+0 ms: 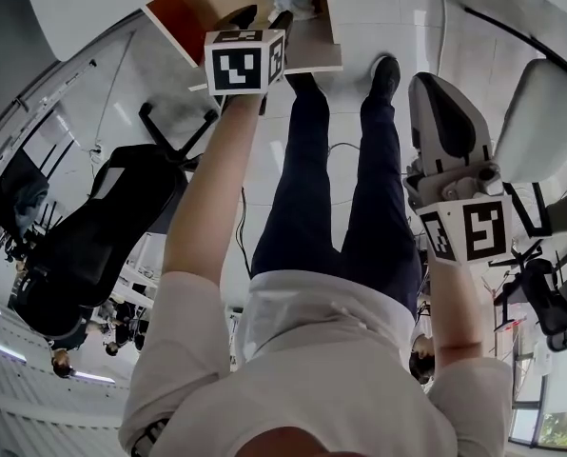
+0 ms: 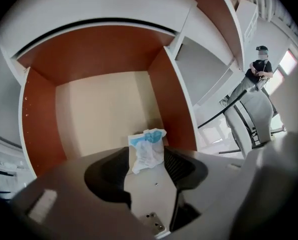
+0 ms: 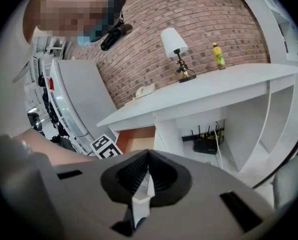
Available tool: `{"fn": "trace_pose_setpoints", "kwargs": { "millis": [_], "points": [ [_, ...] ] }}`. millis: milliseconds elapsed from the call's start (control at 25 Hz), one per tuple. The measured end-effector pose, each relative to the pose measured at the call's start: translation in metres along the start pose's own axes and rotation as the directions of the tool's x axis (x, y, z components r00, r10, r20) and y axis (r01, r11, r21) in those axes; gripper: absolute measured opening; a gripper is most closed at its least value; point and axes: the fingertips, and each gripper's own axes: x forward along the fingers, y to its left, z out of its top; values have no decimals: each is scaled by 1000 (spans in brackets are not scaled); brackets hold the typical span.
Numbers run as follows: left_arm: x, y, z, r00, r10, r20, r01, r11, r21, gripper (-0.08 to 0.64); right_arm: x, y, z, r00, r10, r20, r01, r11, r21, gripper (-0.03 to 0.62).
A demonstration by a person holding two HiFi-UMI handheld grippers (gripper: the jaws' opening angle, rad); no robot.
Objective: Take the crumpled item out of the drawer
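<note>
I see the drawer (image 2: 175, 101) with smooth, matt reddish wood-look walls and a pale matt floor. The crumpled item (image 2: 147, 150) looks like thin, creased paper or film.

Bright, even light is filling all three views, seemingly coming partly from a blown-out window (image 2: 291, 62), while fisheye warping is bending the edges and black vignetting is ringing both gripper views.

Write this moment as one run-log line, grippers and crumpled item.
left gripper: open | crumpled item: in drawer, not gripped | right gripper: shut, empty
</note>
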Motion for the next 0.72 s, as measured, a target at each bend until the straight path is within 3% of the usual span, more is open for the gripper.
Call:
{"fn": "trace_pose_setpoints", "kwargs": {
  "millis": [320,720],
  "points": [
    [35,2,-7,991,-24,-135,30,999,43,227,3,-4,-2,1000,4,-12,-3,1000,16,8],
    [55,1,-28,975,-45,-216,44,999,-12,227,10,-7,-3,1000,5,-26,-4,999,34,8]
  ]
}}
